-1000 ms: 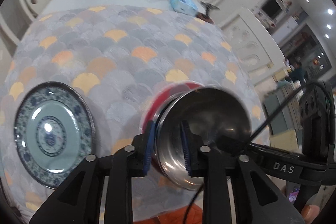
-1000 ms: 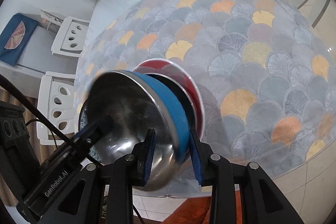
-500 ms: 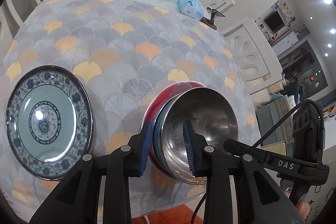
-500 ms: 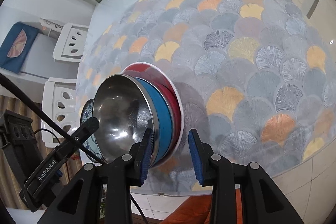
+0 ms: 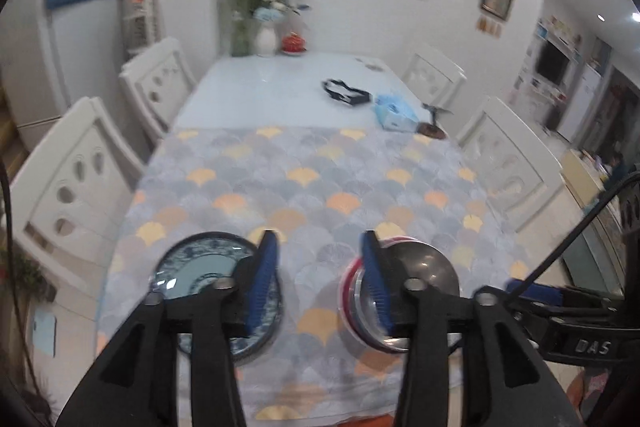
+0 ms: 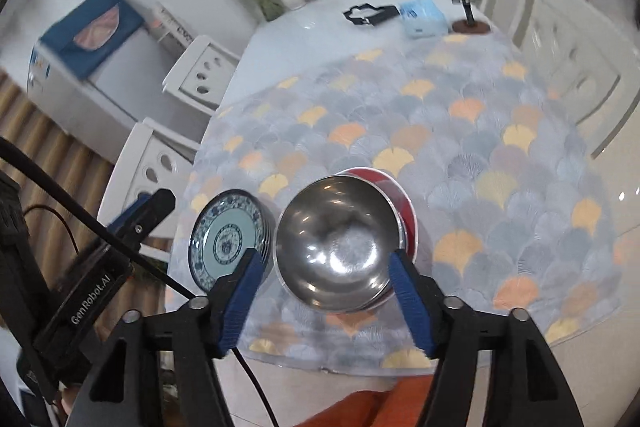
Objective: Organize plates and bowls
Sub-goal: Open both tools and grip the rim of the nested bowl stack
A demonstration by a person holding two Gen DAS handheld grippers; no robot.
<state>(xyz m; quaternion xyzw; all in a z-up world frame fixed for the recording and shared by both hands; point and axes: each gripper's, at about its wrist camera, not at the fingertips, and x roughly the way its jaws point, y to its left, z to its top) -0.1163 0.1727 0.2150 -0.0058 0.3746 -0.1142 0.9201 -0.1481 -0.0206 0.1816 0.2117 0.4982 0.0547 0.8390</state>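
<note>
Both tools stand released and hold nothing. Right tool hangs over the near edge of the worktop, its blue fingers spread wide on either side of the bowl stack. Left tool is likewise spread, above the bare cloth between the two piles.

Largest of the task's things is the bowl stack: a steel bowl nested on top, with blue and red rims showing under it in the left view, all resting on a red plate. It sits near the front edge of the worktop, straight ahead of the right tool and to the right of the left tool.

Smaller is the blue plate, flat on the cloth just left of the stack, seemingly apart from it by a narrow gap. It lies ahead and to the left of the left tool, whose left finger crosses over its rim in that view.

By this layout the left tool is the nearer one for the blue plate, the right for the stack. Both pieces are round, so no axis governs the approach.
</note>
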